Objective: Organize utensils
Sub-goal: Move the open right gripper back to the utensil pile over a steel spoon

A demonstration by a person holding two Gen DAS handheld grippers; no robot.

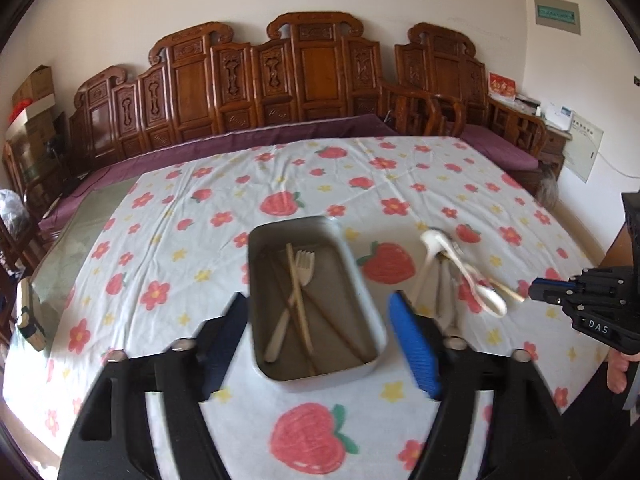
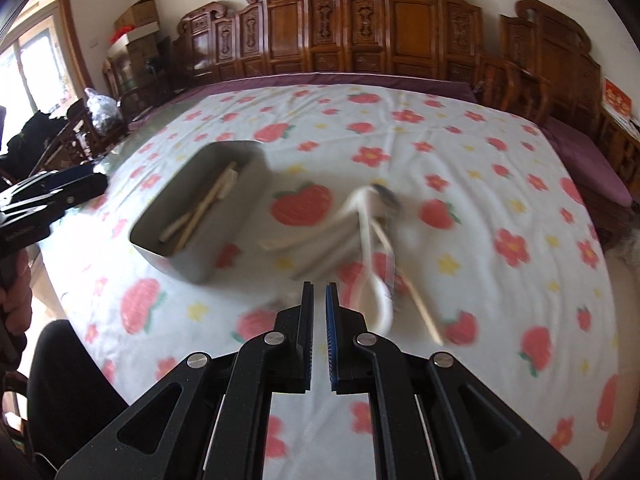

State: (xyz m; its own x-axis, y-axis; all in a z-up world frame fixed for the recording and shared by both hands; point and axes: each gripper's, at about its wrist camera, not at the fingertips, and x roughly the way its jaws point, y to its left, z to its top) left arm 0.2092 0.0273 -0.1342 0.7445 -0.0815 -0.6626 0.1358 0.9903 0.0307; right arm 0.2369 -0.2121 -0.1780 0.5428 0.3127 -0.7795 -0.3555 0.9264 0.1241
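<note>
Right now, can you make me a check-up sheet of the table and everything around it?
Surface: tablecloth with strawberries and flowers, wrinkled.
Job's things: grey tray holding a fork and chopsticks; spoon pile loose on the cloth to the tray's right.
Clutter: nothing seen on the cloth.
Grippers: left gripper open, empty, astride the tray; right gripper shut, empty, near the pile.
Cables: nothing seen.
Surroundings: carved wooden bench, cardboard boxes.

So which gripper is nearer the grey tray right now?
Left. The left gripper hangs open right over the grey tray, fingers either side; the right gripper is shut, off beside the loose utensil pile.
</note>
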